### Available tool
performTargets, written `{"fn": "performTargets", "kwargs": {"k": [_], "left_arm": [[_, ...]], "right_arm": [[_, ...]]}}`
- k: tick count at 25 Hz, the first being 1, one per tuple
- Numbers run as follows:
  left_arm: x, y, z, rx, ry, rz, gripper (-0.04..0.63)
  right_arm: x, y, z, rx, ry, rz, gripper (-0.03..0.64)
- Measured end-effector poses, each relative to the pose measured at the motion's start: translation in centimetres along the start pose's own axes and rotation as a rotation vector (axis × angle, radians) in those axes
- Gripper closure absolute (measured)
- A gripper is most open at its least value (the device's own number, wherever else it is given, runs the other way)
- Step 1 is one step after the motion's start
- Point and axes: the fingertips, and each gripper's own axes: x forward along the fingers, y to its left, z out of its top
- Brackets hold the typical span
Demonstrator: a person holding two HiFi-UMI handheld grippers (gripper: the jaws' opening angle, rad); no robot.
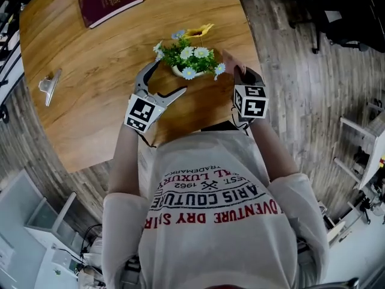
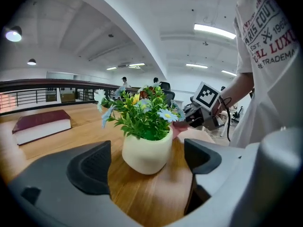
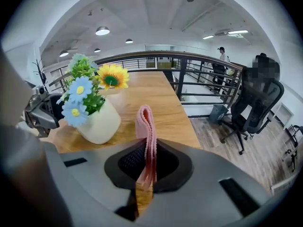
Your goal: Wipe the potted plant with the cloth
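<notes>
One rounded wooden table (image 1: 90, 113) fills the head view from above, and a person's white printed T-shirt (image 1: 210, 203) takes up the lower half.

The two grippers reach over the table's near edge, one on each side of the plant (image 1: 189, 56).

- **Left gripper:** The left gripper (image 1: 171, 76) is released, its jaws wide apart and gripping nothing. The pot (image 2: 147, 152) stands just ahead in the gap between them, and neither pad touches it.
- **Right gripper:** The right gripper (image 3: 147, 164) is clenched on a folded pink cloth (image 3: 146, 126), which sticks up from between its pads. The cloth is close beside the leaves, but whether it touches them cannot be made out.

The plant has green leaves with white, blue and one yellow flower. It stands upright in its cream pot on the table, between the grippers.

A maroon book (image 1: 110, 2) lies flat at the table's far side, well apart from the plant. A small metal clip (image 1: 49, 84) lies near the left edge.
</notes>
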Motion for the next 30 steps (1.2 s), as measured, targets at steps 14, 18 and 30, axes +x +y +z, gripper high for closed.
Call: {"fn": "performTargets", "kwargs": {"k": [14,18,30], "left_arm": [[6.2,0.3,-0.5,0.208,0.055,-0.227,0.034],[7.2,-0.4,-0.1,0.269,0.067,-0.309,0.035],[8.6,-0.5,-0.2,0.231,0.105,-0.312,0.040]], "right_arm": [[3.1,0.8,2.6,-0.144,-0.033,0.076,0.580],[3.6,0.8,2.7,-0.117,-0.035,0.070,0.580],[3.8,1.2,2.0,-0.112,-0.028,0.056,0.580]]}}
